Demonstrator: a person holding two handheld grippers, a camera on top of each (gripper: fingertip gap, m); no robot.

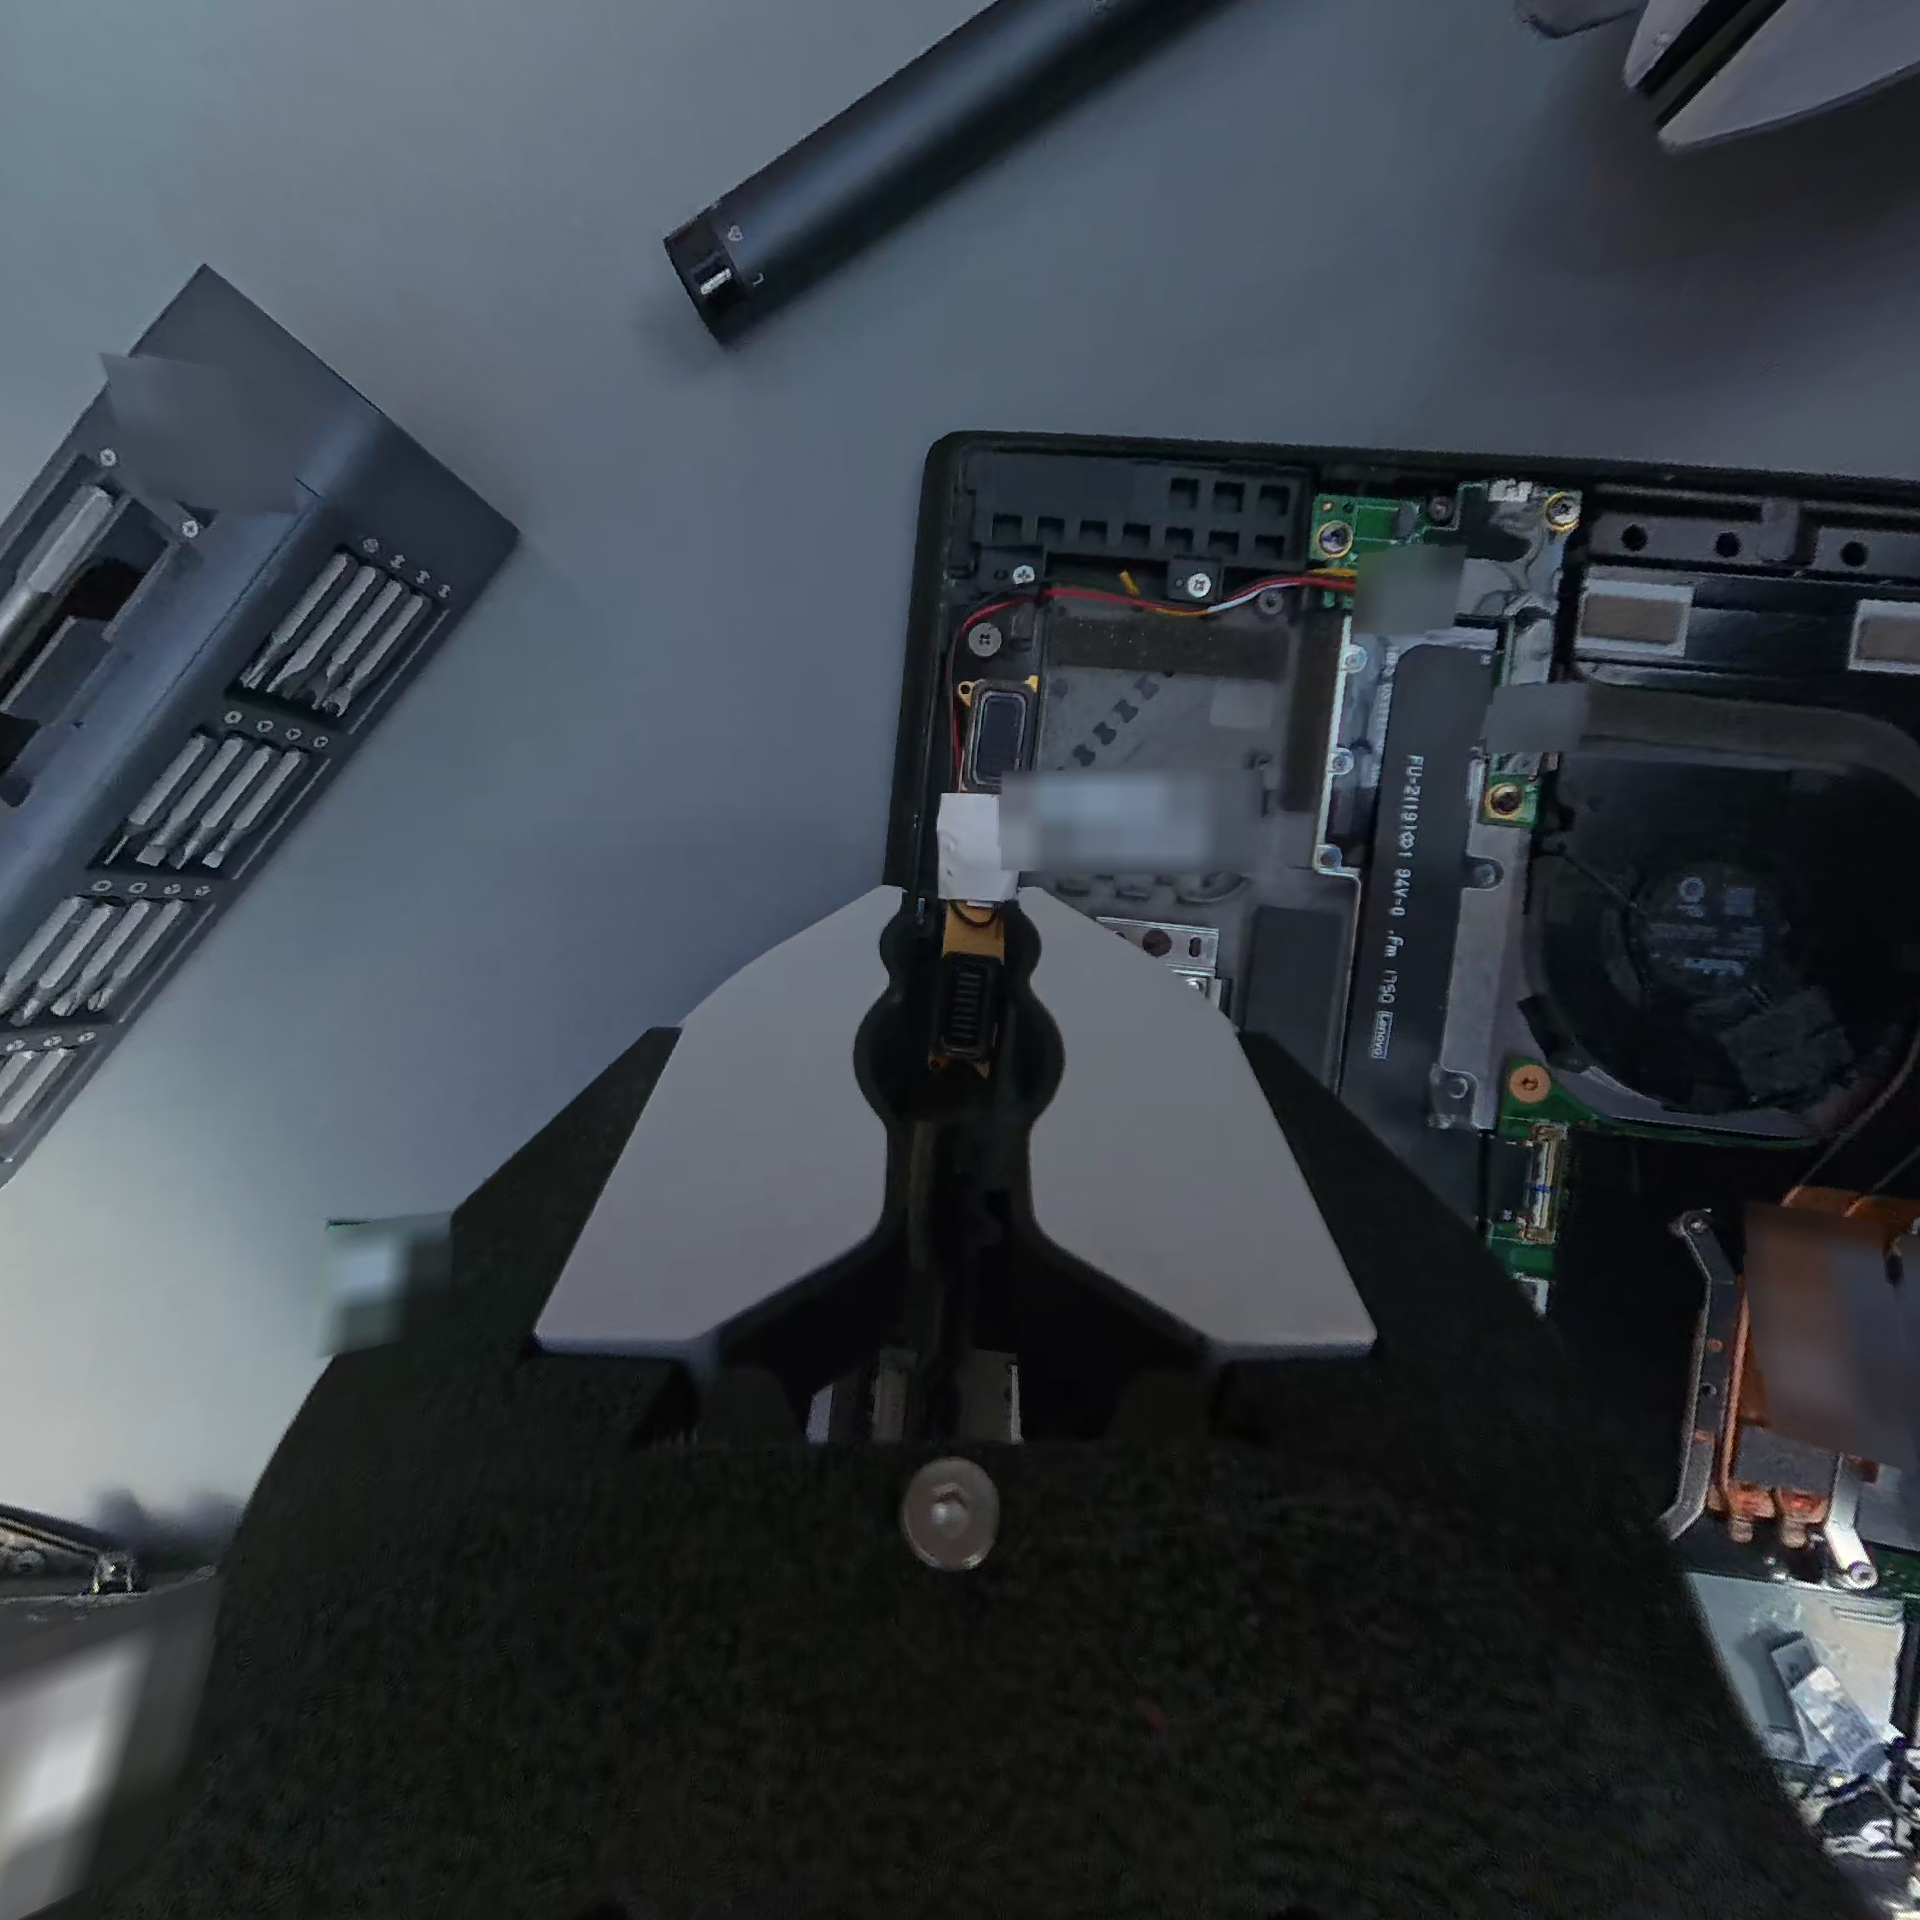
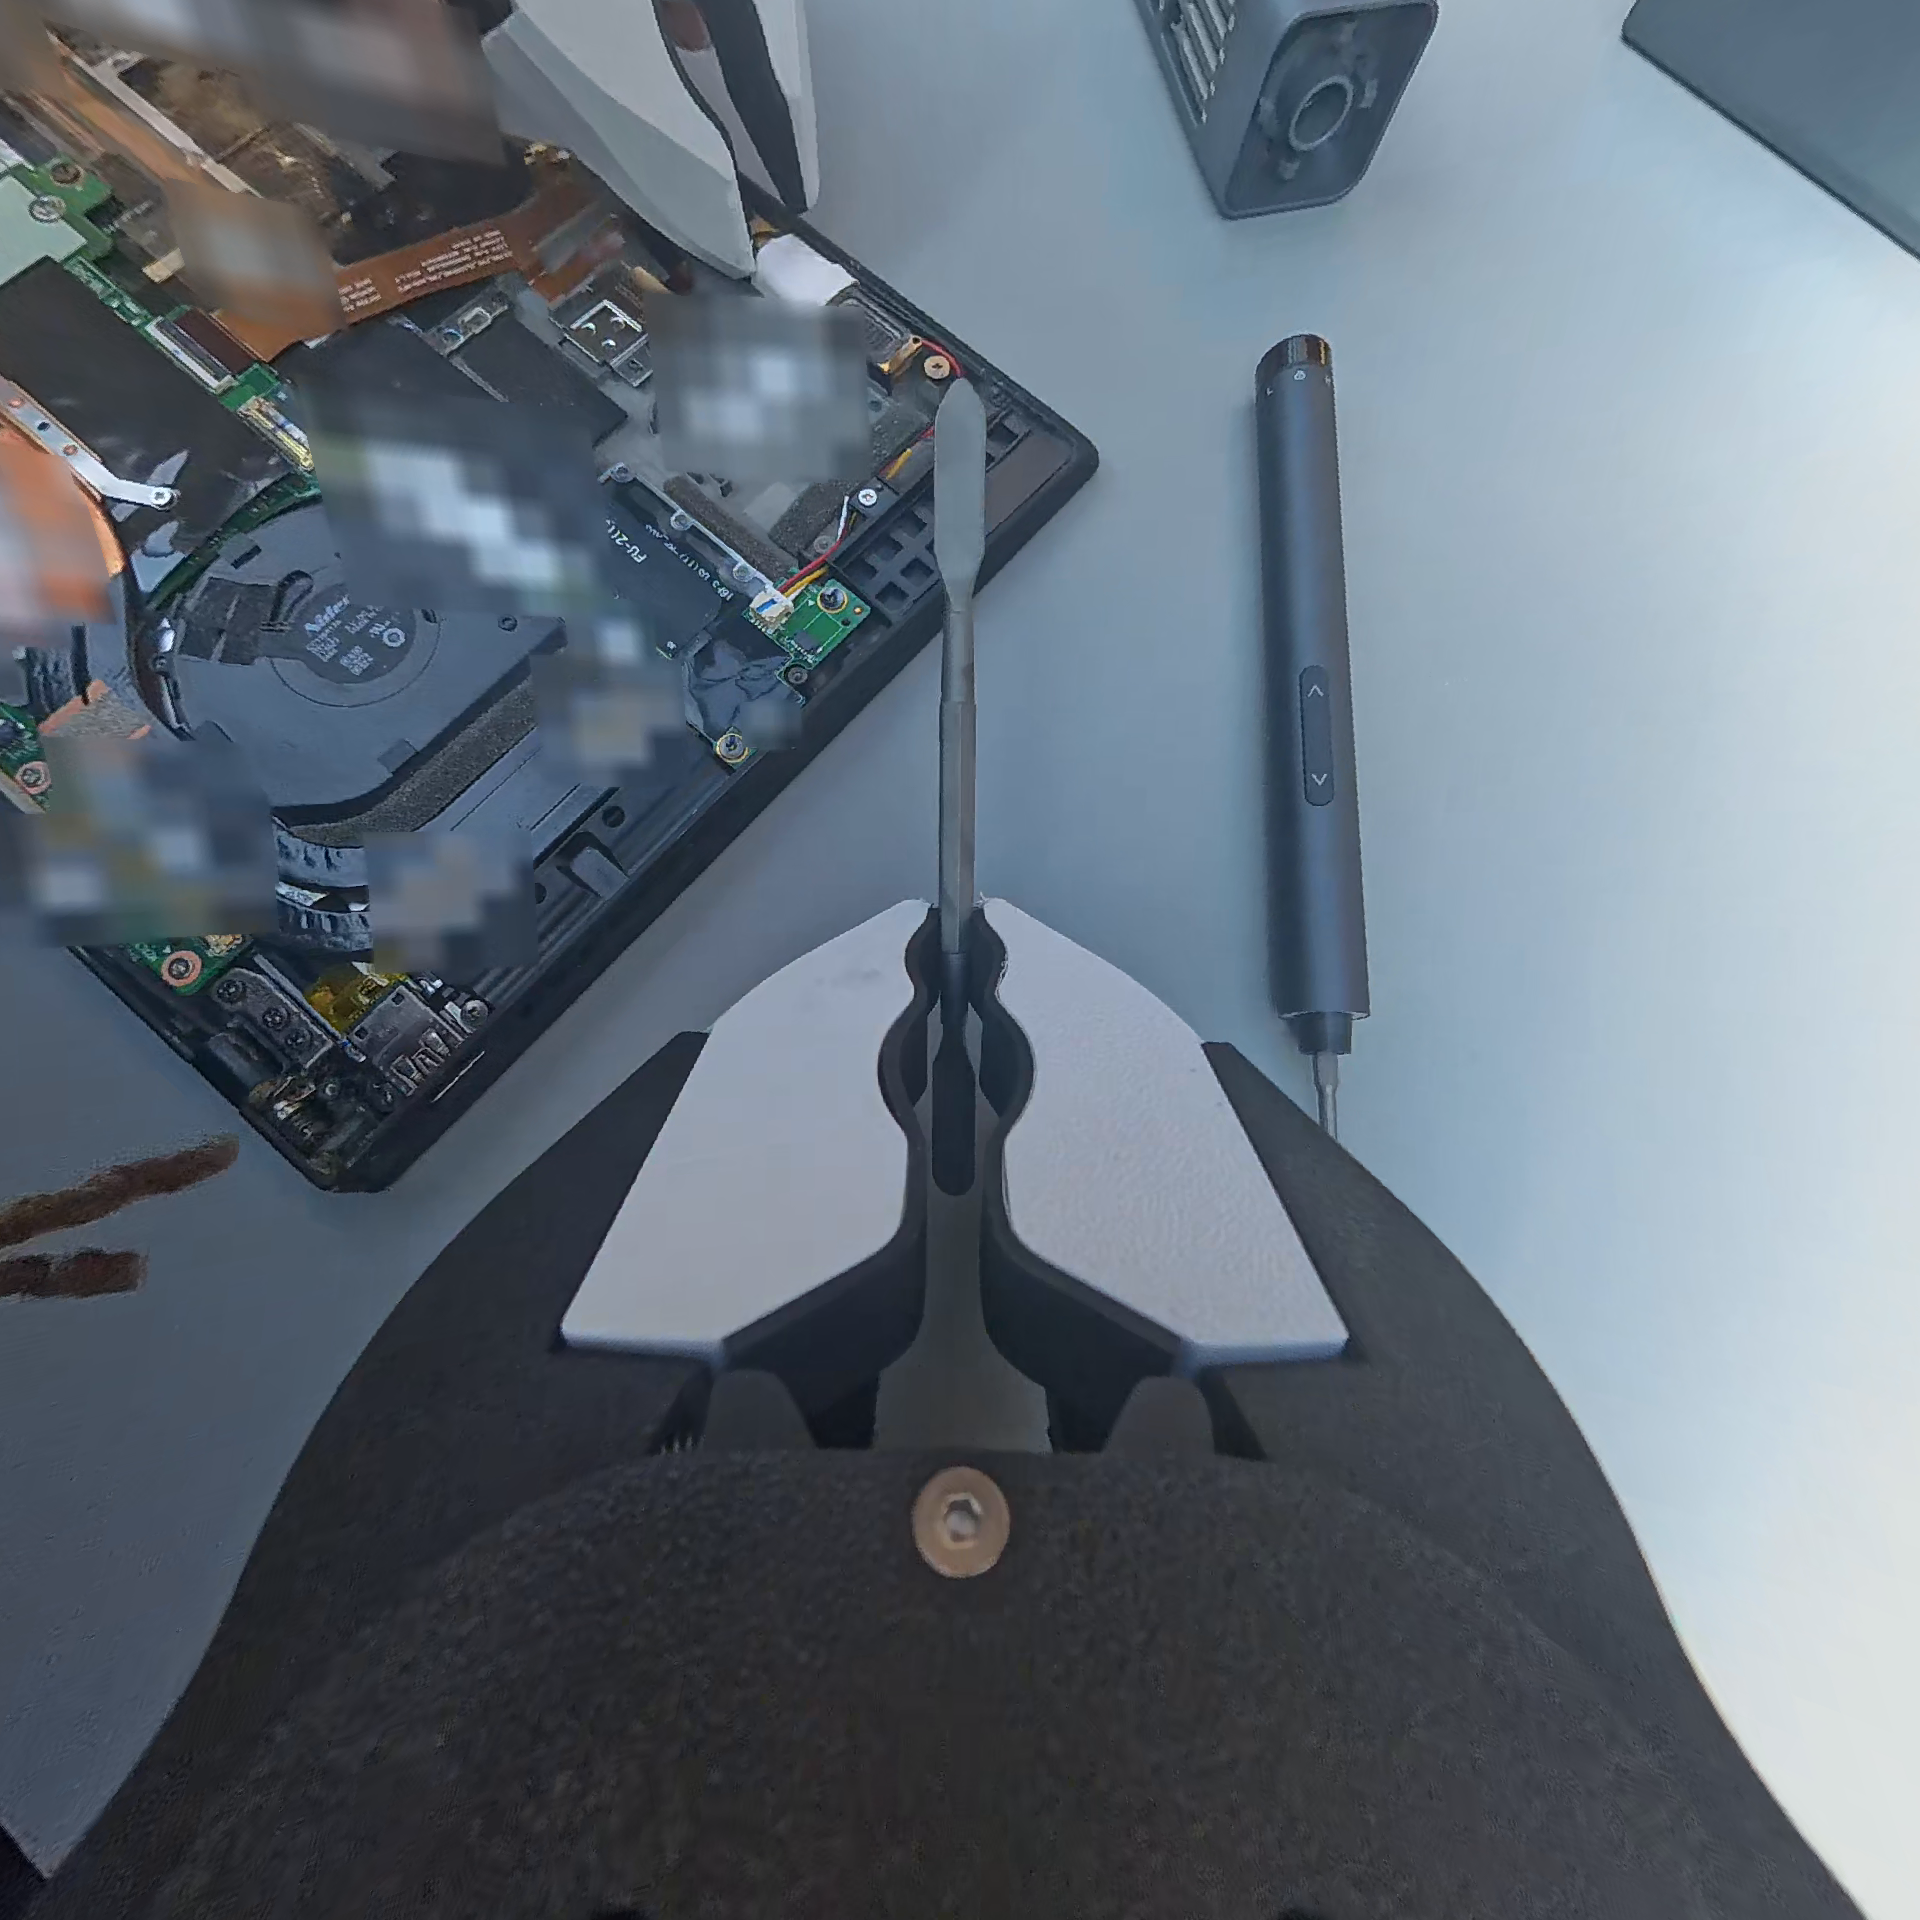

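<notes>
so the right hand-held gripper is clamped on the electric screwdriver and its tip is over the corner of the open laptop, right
Not quite. The right wrist view shows the right hand-held gripper clamped on a thin metal spudger, not the electric screwdriver, which lies untouched on the table beside it. The spudger's flat tip is over the corner of the open laptop.

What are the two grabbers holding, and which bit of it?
The right gripper pinches a metal spudger by its handle end. The left gripper grips a small black part around its middle.
</notes>
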